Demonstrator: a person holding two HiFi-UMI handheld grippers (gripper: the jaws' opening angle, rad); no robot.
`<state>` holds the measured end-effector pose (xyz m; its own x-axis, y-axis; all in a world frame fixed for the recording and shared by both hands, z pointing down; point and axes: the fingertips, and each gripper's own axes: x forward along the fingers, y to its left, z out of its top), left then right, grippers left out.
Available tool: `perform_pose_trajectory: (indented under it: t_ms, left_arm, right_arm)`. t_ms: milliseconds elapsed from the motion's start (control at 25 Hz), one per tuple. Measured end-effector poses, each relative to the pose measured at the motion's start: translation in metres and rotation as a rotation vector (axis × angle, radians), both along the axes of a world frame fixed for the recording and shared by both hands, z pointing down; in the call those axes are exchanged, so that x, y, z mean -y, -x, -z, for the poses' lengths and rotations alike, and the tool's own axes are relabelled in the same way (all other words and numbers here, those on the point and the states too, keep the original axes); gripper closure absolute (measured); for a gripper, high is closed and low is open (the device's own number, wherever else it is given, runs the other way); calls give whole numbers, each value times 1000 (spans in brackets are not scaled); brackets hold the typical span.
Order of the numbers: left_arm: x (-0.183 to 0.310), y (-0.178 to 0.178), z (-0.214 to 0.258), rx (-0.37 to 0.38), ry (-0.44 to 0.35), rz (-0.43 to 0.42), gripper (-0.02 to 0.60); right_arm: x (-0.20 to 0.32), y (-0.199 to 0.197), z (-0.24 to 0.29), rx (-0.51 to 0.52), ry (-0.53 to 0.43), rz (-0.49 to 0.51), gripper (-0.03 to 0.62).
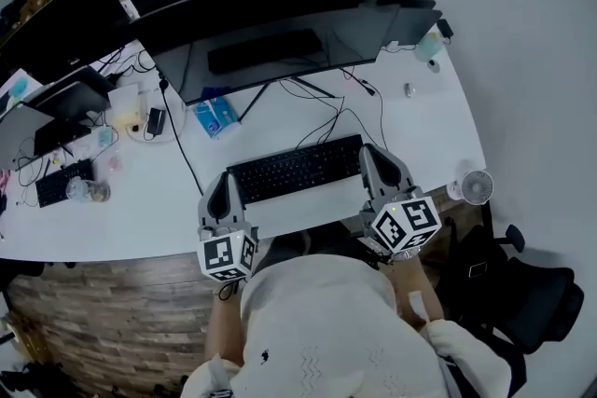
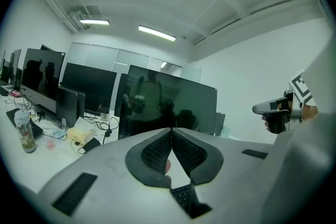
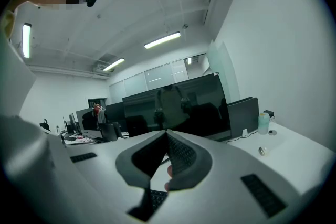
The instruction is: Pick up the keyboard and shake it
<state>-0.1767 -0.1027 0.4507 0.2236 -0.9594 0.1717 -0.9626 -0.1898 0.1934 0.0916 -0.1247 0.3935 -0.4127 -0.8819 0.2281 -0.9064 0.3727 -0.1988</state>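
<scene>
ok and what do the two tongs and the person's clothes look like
The left tongs and right tongs are pale grey moulded shells with dark ribbed pads inside. Each carries a white cube with black square markers. The person wears a whitish top.

Office, prob. open-plan: white desk (image 1: pixel 438 116) w/ monitors (image 1: pixel 270 42), swivel chair (image 1: pixel 532 294) (strip lights (image 2: pixel 157 33) overhead).

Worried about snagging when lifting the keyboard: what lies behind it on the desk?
Black cables trail over the white desk behind the keyboard, toward the stand of the wide monitor. Where they end is hidden under the overhanging screen.
</scene>
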Motion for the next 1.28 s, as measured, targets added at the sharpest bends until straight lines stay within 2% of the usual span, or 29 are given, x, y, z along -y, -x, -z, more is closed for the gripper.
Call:
perform_pose_trajectory:
  t_ms: [440, 800, 1000, 1280]
  left_arm:
    - [16, 7, -44, 42, 81, 16, 565]
    - [16, 12, -98, 63, 195, 61, 565]
    - [13, 8, -116, 7, 210, 58, 565]
    - [9, 1, -137, -1, 256, 67, 563]
  right_arm:
    - [25, -3, -51, -17, 96, -5, 592]
    - [38, -17, -100, -14, 189, -10, 592]
    - [46, -29, -121, -19, 230, -16, 591]
    - [50, -36, -148, -52, 252, 19, 586]
